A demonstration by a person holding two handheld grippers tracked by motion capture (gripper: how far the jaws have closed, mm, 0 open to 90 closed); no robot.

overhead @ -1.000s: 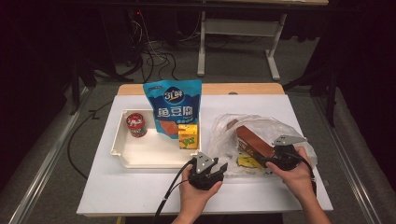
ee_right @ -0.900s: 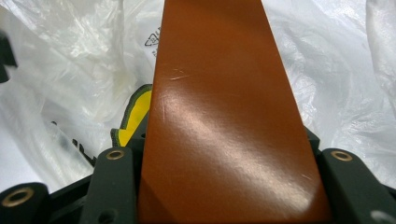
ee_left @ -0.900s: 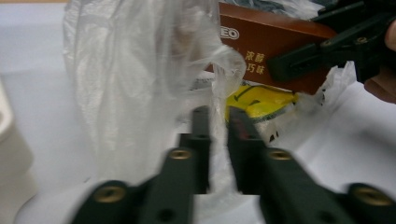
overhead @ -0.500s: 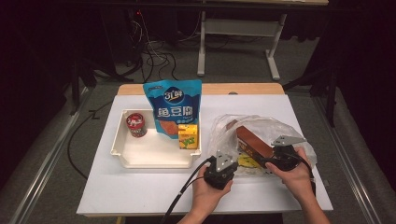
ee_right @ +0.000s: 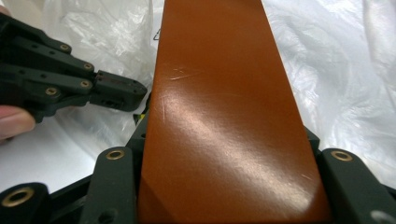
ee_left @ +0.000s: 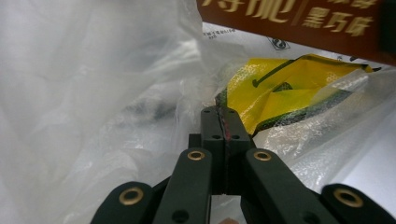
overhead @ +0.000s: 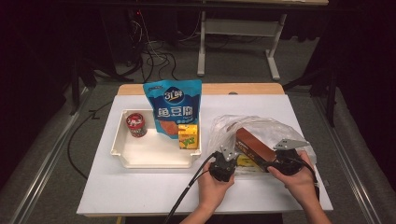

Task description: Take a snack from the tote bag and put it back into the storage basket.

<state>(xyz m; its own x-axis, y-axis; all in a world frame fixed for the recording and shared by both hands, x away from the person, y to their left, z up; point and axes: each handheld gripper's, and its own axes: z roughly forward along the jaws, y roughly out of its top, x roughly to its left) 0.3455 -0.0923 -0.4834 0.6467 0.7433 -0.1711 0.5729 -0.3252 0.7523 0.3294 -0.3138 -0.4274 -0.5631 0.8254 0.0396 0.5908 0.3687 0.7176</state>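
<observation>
A crumpled clear plastic bag [overhead: 266,125] lies on the right of the white table, with a brown box [overhead: 252,145] and a yellow packet [overhead: 246,162] inside it. My right gripper [overhead: 272,163] is shut on the brown box [ee_right: 219,93], its jaws pressed against both long sides. My left gripper [overhead: 233,158] sits at the bag's left edge with its jaws together. In the left gripper view the bag's film [ee_left: 93,70] bunches at the closed tips [ee_left: 223,112]. Just beyond them is the yellow packet [ee_left: 285,88], and past it the box [ee_left: 299,18]. The left gripper [ee_right: 140,91] shows beside the box in the right gripper view.
A white tray [overhead: 149,159] stands on the left of the table. It holds a red can [overhead: 136,125], a blue snack pouch [overhead: 173,107] leaning at the back and a small yellow carton [overhead: 188,136]. The table's front edge is close to both hands.
My left hand has moved right, from the table in front of the tray to the bag's left edge. The right hand and the box have stayed put.
</observation>
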